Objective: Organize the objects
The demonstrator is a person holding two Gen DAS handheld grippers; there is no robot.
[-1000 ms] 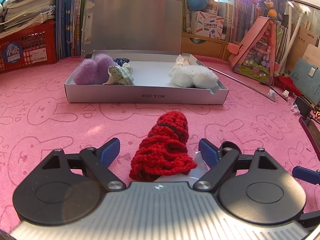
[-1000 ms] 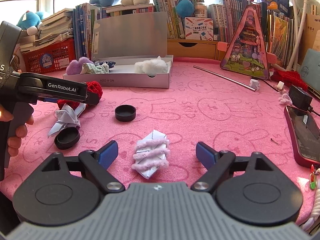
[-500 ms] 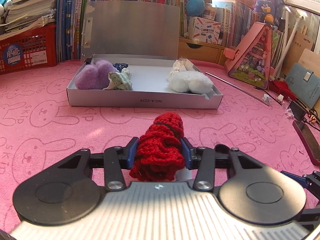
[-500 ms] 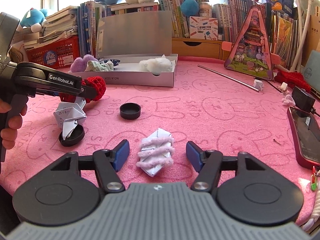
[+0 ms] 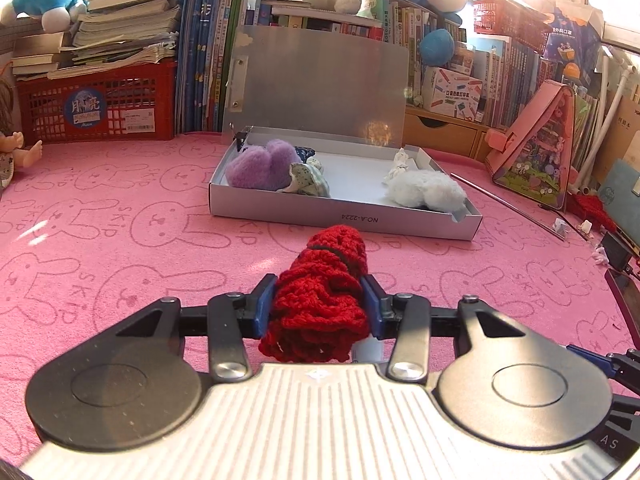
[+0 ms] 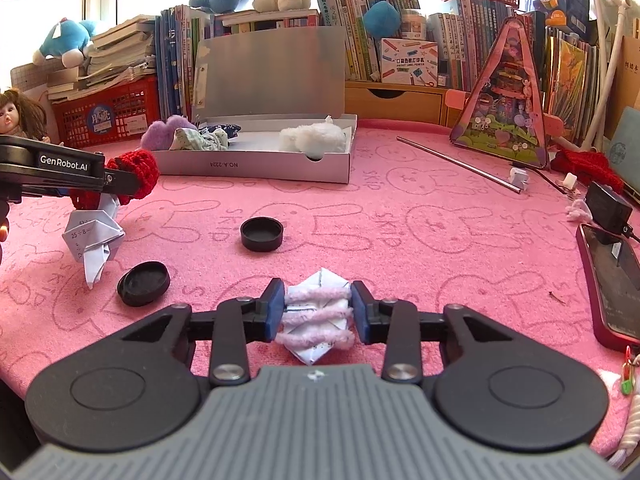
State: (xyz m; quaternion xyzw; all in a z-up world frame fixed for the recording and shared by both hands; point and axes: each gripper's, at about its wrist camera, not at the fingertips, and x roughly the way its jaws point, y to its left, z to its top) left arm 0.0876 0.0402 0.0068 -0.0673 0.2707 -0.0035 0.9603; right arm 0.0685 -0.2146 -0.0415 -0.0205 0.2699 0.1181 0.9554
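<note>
1. The left gripper (image 5: pixel 318 308) has its blue pads pressed into both flanks of a red crocheted piece (image 5: pixel 320 304), jaws drawn in to the width of the yarn. In the right wrist view that piece hangs clear of the pink bunny-print mat (image 6: pixel 400 240), with a folded paper shape (image 6: pixel 94 240) dangling below it, apparently attached.

2. The right gripper (image 6: pixel 318 312) is closing on a folded paper piece wrapped in pink fuzzy cord (image 6: pixel 316 316). The piece sits between the pads, which already touch its sides, and it rests on the mat directly in front of the tool.

3. The step in hand looks like carrying both pieces to the open silver box (image 5: pixel 348 224), which sits ahead on the mat and already holds a purple fluffy item (image 5: pixel 260 168), a patterned cloth bundle (image 5: pixel 308 180) and a white fluffy item (image 5: pixel 424 192).

4. To do it well, I would squeeze the paper only until it stops slipping, since it crushes easily, then lift straight up before moving across.

5. The bare floor of the box lies between the cloth bundle and the white fluff; aiming there avoids piling up.

6. Carry the dangling paper high enough to clear the box's front wall and the two black lids (image 6: pixel 262 234).

7. The red piece's long axis runs along the gripper's fingers, its rounded end pointing away toward the box. The corded paper's long axis also runs fore and aft, one pointed corner toward the box.
</note>
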